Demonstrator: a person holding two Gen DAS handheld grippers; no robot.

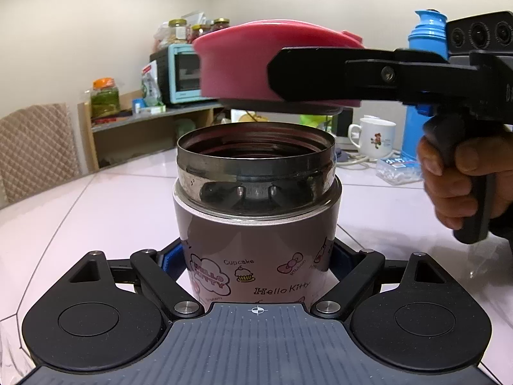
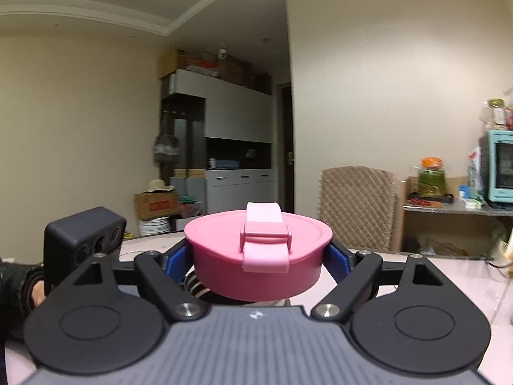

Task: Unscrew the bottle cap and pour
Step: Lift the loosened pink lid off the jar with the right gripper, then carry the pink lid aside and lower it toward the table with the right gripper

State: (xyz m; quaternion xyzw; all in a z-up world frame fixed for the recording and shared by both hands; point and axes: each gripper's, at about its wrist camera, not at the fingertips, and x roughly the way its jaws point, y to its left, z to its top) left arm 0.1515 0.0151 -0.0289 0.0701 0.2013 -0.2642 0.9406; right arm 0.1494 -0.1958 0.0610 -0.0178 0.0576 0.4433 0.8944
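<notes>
The pink lid hangs just above the open steel mouth of the Hello Kitty food jar, clear of it. The right gripper pinches the lid between its blue-padded fingers; only its view shows the lid's pale flip latch. The left gripper clamps the jar's body on the counter. Far right stand a mug and a blue flask.

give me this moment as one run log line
phase: cap off, lifted | left gripper: shut on bottle, upright on table | right gripper: shut on pink cap, above open mouth | pour: not started
</notes>
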